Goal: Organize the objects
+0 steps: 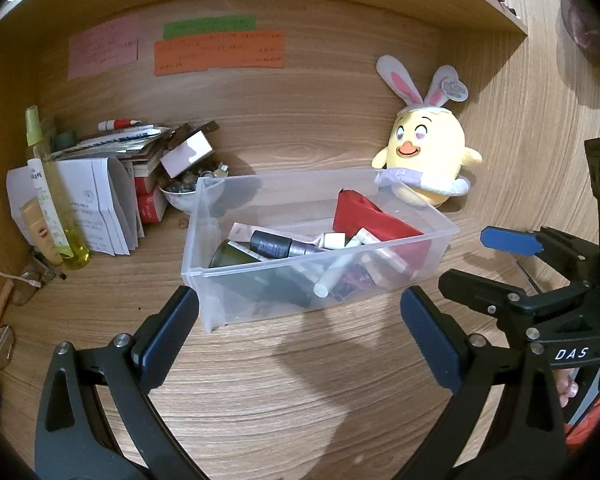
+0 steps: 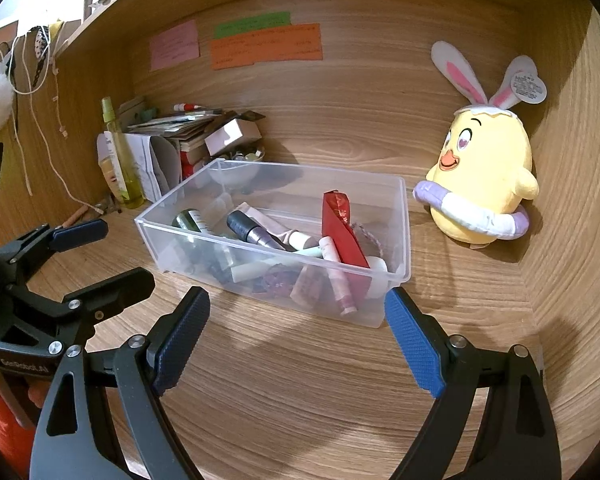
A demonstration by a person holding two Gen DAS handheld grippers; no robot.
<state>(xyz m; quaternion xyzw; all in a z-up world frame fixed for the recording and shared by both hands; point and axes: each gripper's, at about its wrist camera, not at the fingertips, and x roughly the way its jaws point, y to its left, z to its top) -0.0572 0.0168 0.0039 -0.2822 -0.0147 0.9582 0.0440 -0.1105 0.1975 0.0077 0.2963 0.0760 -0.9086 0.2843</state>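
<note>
left wrist view: the left gripper (image 1: 300, 316) is seen with jaws spread wide and nothing between them, its fingertips (image 1: 186, 304) just short of the near wall of the bin (image 1: 204, 248). the right gripper (image 2: 298, 316) is likewise held wide and empty, just before the bin's near corner. the bin is set mid-desk (image 1: 300, 380), filled with loose cosmetics: a dark bottle (image 1: 270, 245), tubes, a red packet (image 1: 364, 216). it is judged light, thin-walled, smooth and somewhat flexible, so a hold on opposite rims or end walls is advised, kept level lest the contents slide. a plush chick (image 1: 430, 152) is leaned just behind it; papers (image 1: 100, 200) are stacked well left.
</note>
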